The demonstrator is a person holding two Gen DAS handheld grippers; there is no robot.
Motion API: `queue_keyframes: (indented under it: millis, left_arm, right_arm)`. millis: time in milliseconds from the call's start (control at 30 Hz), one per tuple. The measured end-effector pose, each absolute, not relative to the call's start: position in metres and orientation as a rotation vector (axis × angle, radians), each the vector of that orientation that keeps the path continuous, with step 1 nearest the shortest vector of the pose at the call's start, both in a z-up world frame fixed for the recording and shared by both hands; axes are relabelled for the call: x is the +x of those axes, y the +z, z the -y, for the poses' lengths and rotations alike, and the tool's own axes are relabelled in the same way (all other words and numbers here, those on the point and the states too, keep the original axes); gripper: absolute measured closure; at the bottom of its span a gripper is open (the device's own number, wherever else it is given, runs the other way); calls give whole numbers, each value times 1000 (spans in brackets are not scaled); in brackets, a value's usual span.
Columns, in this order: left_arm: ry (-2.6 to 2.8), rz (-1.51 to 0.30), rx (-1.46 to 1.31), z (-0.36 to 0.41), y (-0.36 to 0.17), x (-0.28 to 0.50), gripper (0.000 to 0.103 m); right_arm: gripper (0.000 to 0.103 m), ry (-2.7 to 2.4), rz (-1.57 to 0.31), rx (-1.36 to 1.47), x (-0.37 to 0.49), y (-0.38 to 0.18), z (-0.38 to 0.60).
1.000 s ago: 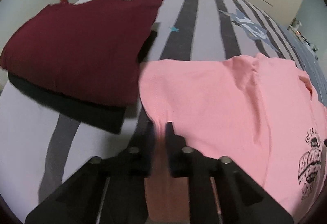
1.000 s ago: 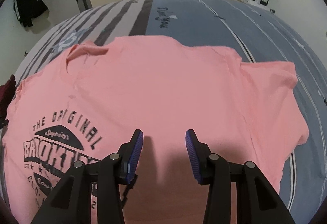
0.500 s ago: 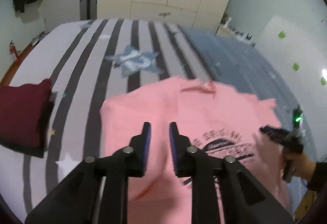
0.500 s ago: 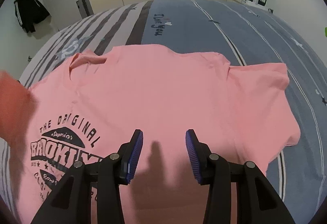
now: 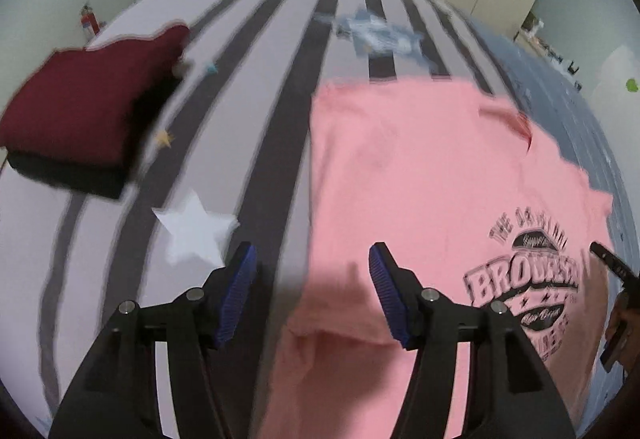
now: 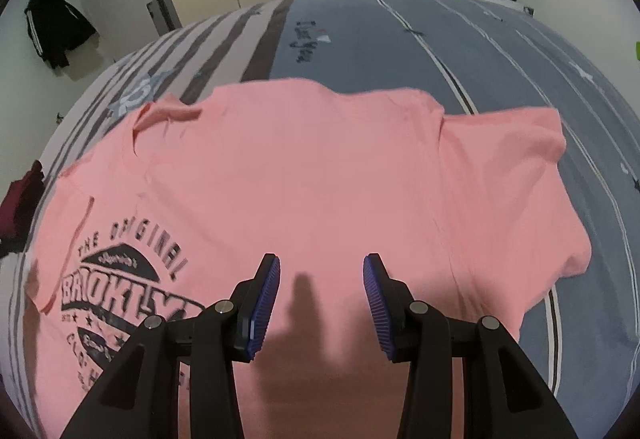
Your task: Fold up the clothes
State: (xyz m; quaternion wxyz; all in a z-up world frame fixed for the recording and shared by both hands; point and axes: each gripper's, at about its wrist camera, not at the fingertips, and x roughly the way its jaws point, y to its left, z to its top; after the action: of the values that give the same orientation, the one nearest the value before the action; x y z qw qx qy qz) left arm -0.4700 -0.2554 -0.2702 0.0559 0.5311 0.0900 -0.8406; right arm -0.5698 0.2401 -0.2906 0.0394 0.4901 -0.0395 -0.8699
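Tongs first: the left tongs (image 5: 312, 263) hang above the folded left edge of the pink cotton T-shirt with black chest print (image 5: 420, 179), blue pads opening with nothing pinched. The right tongs (image 6: 322, 275) hover spread and empty over the same shirt, which lies flat on the striped grey-and-blue bed (image 6: 400, 39). At ten o'clock in the left view sits a folded maroon garment (image 5: 88, 103) on a black one (image 5: 68, 175).
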Motion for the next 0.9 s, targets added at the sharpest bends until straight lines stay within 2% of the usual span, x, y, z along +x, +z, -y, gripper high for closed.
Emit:
queue_keyframes:
  millis: [133, 267, 367, 400, 433, 467, 500, 533, 667, 900]
  left_arm:
    - [-2436, -194, 1732, 250, -305, -470, 47]
    - [-2567, -253, 1561, 255, -269, -479, 47]
    - [-2615, -189, 1482, 254, -251, -512, 48]
    - [-2615, -161, 1471, 254, -250, -527, 56]
    - [-2613, -131, 1458, 253, -250, -544, 71]
    - [-2607, -97, 1451, 253, -251, -559, 78]
    - [-2599, -62, 1445, 253, -253, -574, 98]
    - [-2588, -52, 1463, 253, -258, -588, 103]
    - [-2582, -67, 1523, 245, -281, -636, 103]
    - [-2510, -78, 1548, 248, -311, -661, 103]
  right_arm:
    - [63, -2653, 113, 1547, -566, -304, -247]
    - [63, -2653, 116, 1552, -565, -308, -255]
    - [63, -2666, 119, 1543, -568, -307, -261]
    - [63, -2673, 122, 1541, -570, -306, -263]
    - [63, -2679, 126, 1540, -572, -306, -266]
    - [63, -2685, 130, 1539, -574, -306, -268]
    - [63, -2692, 135, 1538, -576, -305, -271]
    - [63, -2701, 141, 1535, -578, -305, -274]
    - [63, -2711, 151, 1534, -584, -304, -284]
    - [63, -2693, 129, 1542, -591, -313, -291]
